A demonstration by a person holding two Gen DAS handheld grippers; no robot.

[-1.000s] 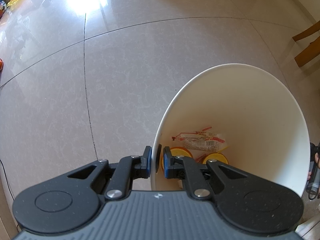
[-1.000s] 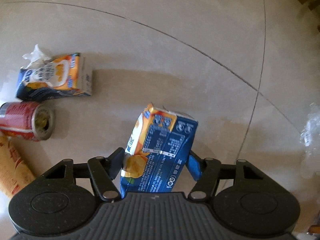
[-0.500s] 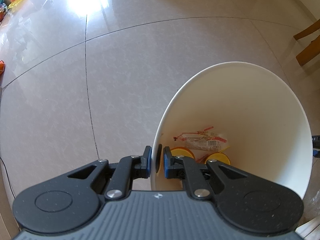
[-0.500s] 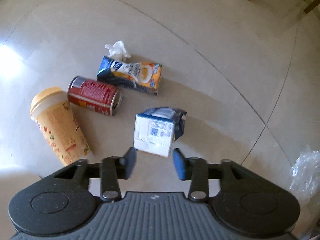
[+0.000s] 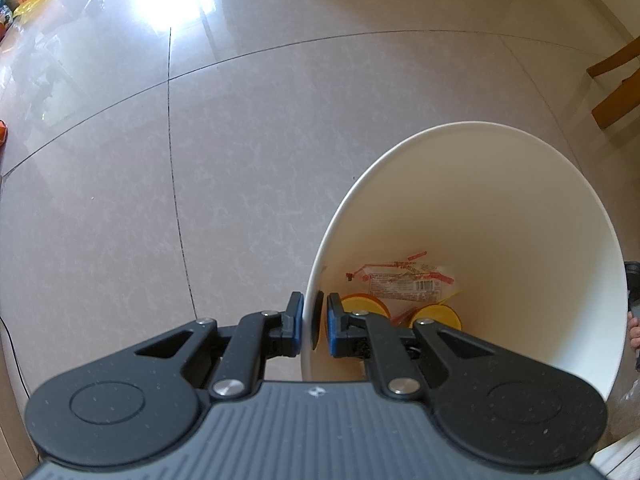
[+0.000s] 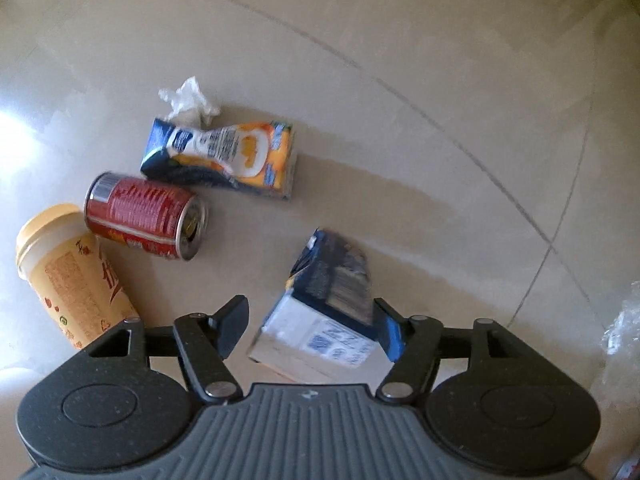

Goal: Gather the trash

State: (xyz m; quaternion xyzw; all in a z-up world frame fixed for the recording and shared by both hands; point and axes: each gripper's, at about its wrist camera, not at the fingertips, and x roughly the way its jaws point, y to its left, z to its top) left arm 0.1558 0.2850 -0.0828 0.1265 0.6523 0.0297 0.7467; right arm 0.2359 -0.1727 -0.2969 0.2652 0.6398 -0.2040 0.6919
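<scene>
The left claw [image 5: 311, 324] is clamped on the near rim of a white bin [image 5: 520, 200], at whose bottom lie a clear wrapper [image 5: 404, 280] with red print too small to read and two orange lids [image 5: 436, 314]. The right claw [image 6: 310, 328] has just been opening and stands partly spread around a blue-and-white carton [image 6: 324, 312], blurred so its print is unreadable; whether the pads touch it I cannot tell. On the floor [image 6: 400, 100] beyond lie a flattened blue-and-orange juice carton [image 6: 224, 156], a crumpled tissue [image 6: 188, 100], a red can [image 6: 144, 216] and a yellow paper cup [image 6: 72, 276] with red characters, none legible.
</scene>
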